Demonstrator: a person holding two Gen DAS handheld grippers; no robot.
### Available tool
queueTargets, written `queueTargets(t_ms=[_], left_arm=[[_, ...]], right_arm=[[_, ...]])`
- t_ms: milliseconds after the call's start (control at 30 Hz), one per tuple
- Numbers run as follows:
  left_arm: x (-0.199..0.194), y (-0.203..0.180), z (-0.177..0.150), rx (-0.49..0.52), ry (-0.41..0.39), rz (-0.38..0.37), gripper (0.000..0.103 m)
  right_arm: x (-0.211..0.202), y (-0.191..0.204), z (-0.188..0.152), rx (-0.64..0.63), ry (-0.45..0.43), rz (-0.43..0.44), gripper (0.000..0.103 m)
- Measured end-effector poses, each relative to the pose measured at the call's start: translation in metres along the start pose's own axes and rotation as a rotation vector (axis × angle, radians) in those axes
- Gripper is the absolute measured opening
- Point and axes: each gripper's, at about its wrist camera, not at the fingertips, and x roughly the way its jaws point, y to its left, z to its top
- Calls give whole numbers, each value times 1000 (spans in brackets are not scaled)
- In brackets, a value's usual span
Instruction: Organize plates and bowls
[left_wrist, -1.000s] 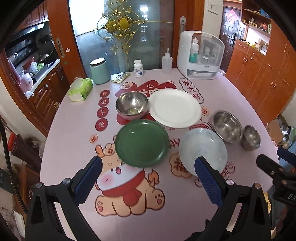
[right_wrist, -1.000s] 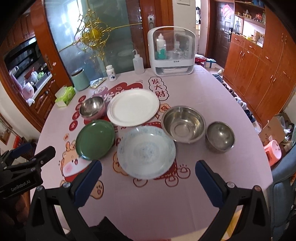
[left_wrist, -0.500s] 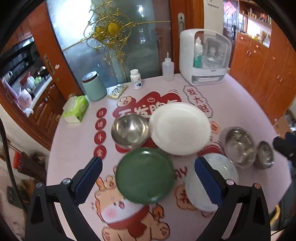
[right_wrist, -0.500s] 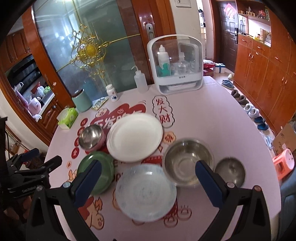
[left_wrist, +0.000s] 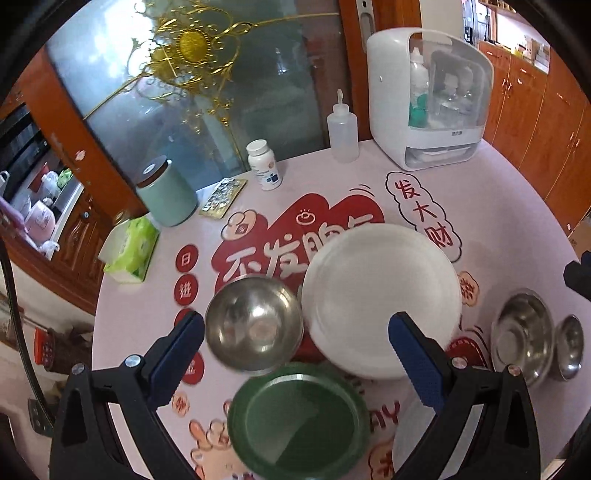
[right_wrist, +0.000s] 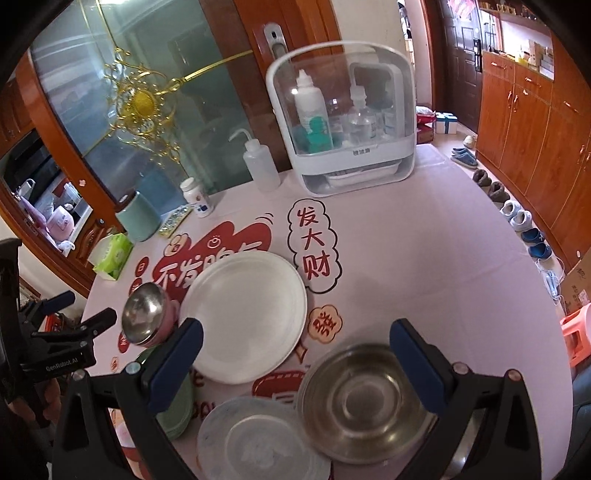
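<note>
Left wrist: our left gripper (left_wrist: 295, 339) has jaws apart, empty, above the steel bowl (left_wrist: 254, 324) beside the white plate (left_wrist: 382, 299) on the table (left_wrist: 509, 221).

Right wrist: our right gripper (right_wrist: 295, 347) has jaws apart over the large steel bowl (right_wrist: 364, 400). We judge the bowls light, stiff, slippery; grip the rim.

Around the large plate (left_wrist: 382, 299): a bowl (left_wrist: 254, 324) touches its left, another plate (left_wrist: 298, 421) lies before it, two bowls (left_wrist: 522, 334) right.

Round table (left_wrist: 509, 206): white plate (left_wrist: 380, 295), green plate (left_wrist: 297, 419), steel bowls (left_wrist: 255, 323).
</note>
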Motion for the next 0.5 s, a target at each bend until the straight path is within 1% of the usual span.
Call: queueTargets(t_ms=[133, 233, 300, 433, 500], left_arm=[[25, -4, 19, 30, -1, -16, 99], [43, -7, 33, 61, 3, -14, 99], [58, -8, 42, 72, 14, -30, 99], [85, -4, 53, 63, 52, -66, 99], [100, 0, 56, 55, 74, -76, 99]], right_arm=[[32, -6, 8, -8, 43, 16, 101], [54, -7, 10, -20, 82, 30, 101], [68, -9, 11, -18, 111, 48, 101], [95, -14, 10, -4, 177, 78, 92], [107, -15, 7, 5, 206, 79, 90]])
